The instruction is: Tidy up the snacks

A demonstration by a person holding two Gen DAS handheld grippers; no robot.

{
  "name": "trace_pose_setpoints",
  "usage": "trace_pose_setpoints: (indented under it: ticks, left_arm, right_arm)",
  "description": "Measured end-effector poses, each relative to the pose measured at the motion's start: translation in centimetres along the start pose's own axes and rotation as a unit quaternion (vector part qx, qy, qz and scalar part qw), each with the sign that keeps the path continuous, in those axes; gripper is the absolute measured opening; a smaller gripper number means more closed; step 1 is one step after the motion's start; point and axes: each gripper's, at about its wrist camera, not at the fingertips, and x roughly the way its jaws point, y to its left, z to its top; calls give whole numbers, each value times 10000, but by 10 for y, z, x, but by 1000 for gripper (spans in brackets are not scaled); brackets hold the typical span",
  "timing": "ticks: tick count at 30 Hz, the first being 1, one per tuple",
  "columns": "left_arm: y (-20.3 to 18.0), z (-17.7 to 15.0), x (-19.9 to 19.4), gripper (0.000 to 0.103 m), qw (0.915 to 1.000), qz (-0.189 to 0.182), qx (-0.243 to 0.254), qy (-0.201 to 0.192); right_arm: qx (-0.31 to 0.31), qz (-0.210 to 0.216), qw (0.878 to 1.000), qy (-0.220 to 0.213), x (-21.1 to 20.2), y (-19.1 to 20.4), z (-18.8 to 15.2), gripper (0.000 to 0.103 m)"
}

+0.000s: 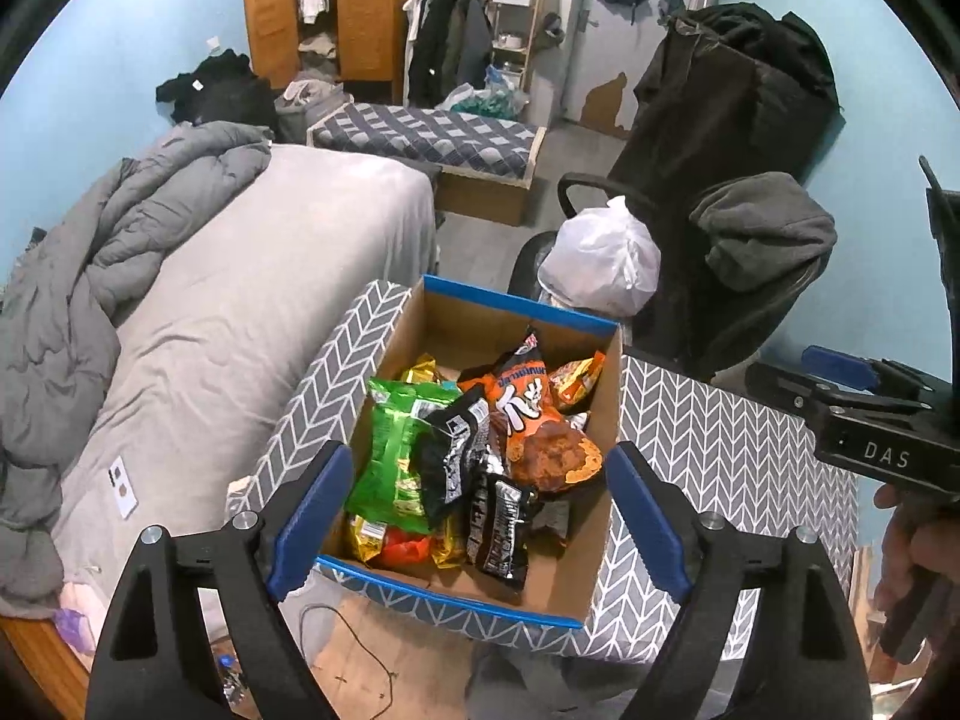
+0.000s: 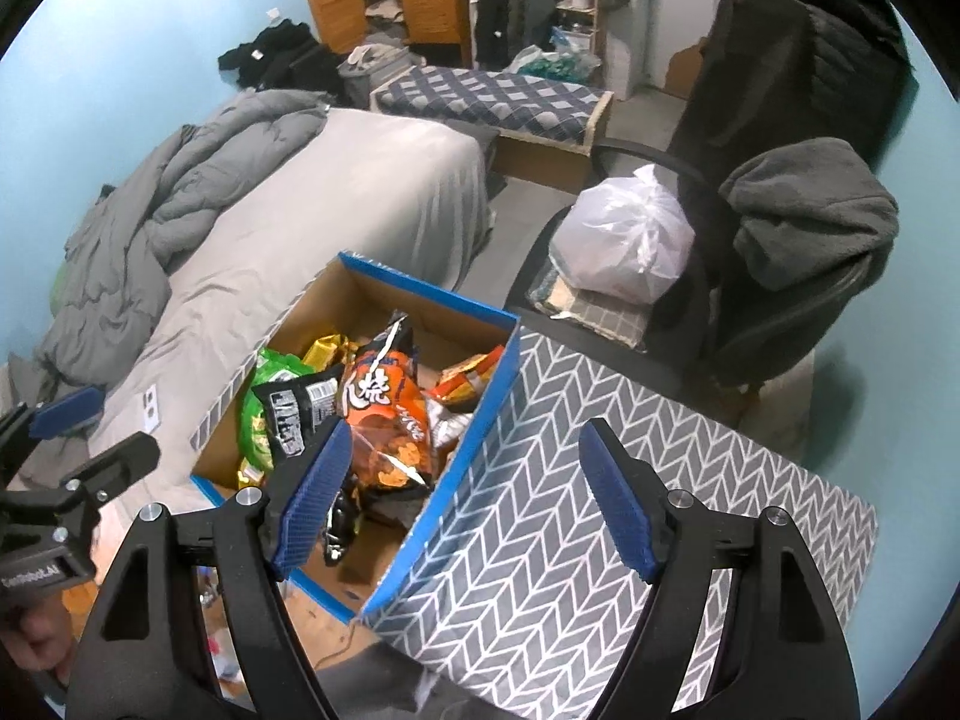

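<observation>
An open cardboard box (image 1: 516,324) with a blue rim holds several snack bags: an orange one (image 1: 534,414), a green one (image 1: 396,444) and black ones (image 1: 462,450). It also shows in the right wrist view (image 2: 420,300), with the orange bag (image 2: 384,414) on top. My left gripper (image 1: 480,516) is open and empty, just above the box's near side. My right gripper (image 2: 465,495) is open and empty, over the box's right wall and its folded-out flap (image 2: 600,480). The right gripper shows at the right edge of the left wrist view (image 1: 840,378).
A bed with a grey sheet (image 1: 252,300) and crumpled duvet (image 1: 120,252) lies to the left. An office chair (image 1: 720,120) draped with dark clothes holds a white plastic bag (image 1: 606,252) behind the box. Wooden floor with a cable (image 1: 360,630) shows below.
</observation>
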Motion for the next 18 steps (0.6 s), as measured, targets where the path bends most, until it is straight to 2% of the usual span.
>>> trace_pose_setpoints:
  ticks: [18]
  left_arm:
    - [3, 4, -11, 88, 9997, 122, -147, -174]
  right_arm:
    - [78, 78, 9999, -61, -8, 0, -5, 79]
